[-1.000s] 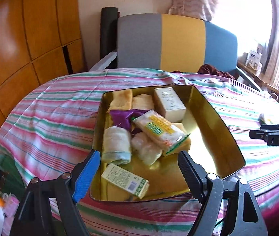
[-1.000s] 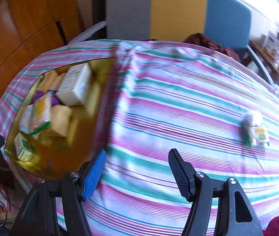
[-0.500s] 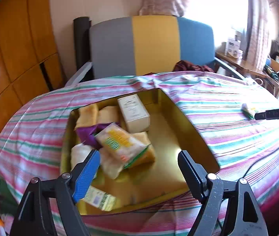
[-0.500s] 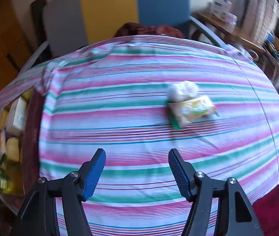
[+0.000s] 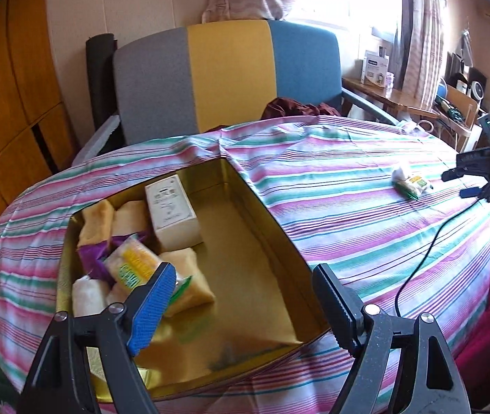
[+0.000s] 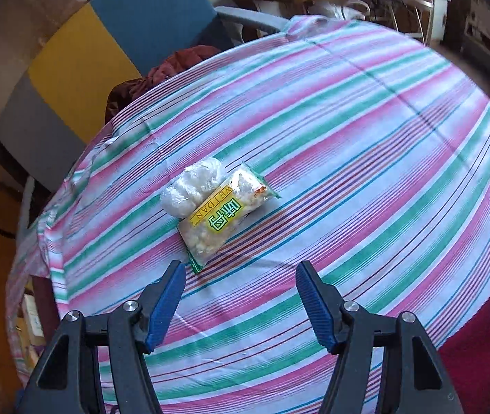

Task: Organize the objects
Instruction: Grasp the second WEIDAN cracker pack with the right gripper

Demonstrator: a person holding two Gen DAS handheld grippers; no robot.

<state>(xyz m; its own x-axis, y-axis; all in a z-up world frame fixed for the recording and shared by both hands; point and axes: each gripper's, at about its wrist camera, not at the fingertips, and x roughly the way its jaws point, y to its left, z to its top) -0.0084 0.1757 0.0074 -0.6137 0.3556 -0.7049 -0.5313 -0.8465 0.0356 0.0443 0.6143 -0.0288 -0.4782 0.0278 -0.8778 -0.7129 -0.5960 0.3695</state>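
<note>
Gold metal lines the tin on my striped tablecloth, and most of the sorting looks done: a white box, several yellow and white wrapped snacks and a purple wrapper already lie packed toward its left side, with the right half bare. What is left, as far as I can see, is two things out on the cloth well apart from the tin: a yellow-and-green snack packet and a clear bag of white lumps, touching each other. My right gripper hangs just short of that pair, its jaws spread wide and empty, the packet's near corner just beside the left jaw tip. My left gripper hovers over the near part of the tin, also spread wide and holding nothing. I judge the packet comes first, since it lies nearest. A black cable trails over the cloth between the tin and the packet and could snag on the way back. A grey, yellow and blue chair stands behind the table, with dark red cloth bunched on its seat.
</note>
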